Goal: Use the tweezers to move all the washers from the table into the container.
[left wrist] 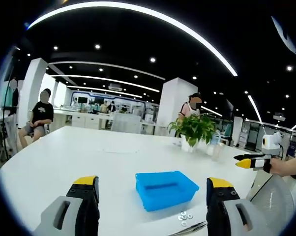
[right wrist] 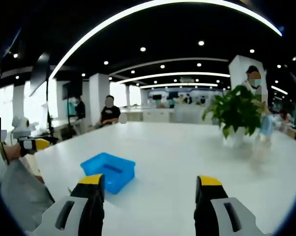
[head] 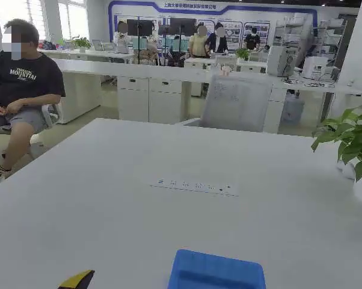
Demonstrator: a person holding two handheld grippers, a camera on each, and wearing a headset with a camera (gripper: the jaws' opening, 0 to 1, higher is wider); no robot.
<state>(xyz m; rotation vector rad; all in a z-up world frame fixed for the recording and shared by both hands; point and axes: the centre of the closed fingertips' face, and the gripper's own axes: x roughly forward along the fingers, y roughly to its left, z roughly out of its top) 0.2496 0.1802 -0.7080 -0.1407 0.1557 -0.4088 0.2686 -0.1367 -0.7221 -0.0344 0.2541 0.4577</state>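
Washers [left wrist: 184, 216] just ahead of left gripper [left wrist: 153, 183], beside tweezers [left wrist: 190, 228].

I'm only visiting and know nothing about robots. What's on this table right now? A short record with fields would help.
table: large, white
container: blue, open top, standing on the table
washers: small cluster on the table beside the container, outside it
tweezers: lying on the table by the washers, not held
left gripper: jaws apart, holding nothing
right gripper: jaws apart, holding nothing
potted plant: further back on the table
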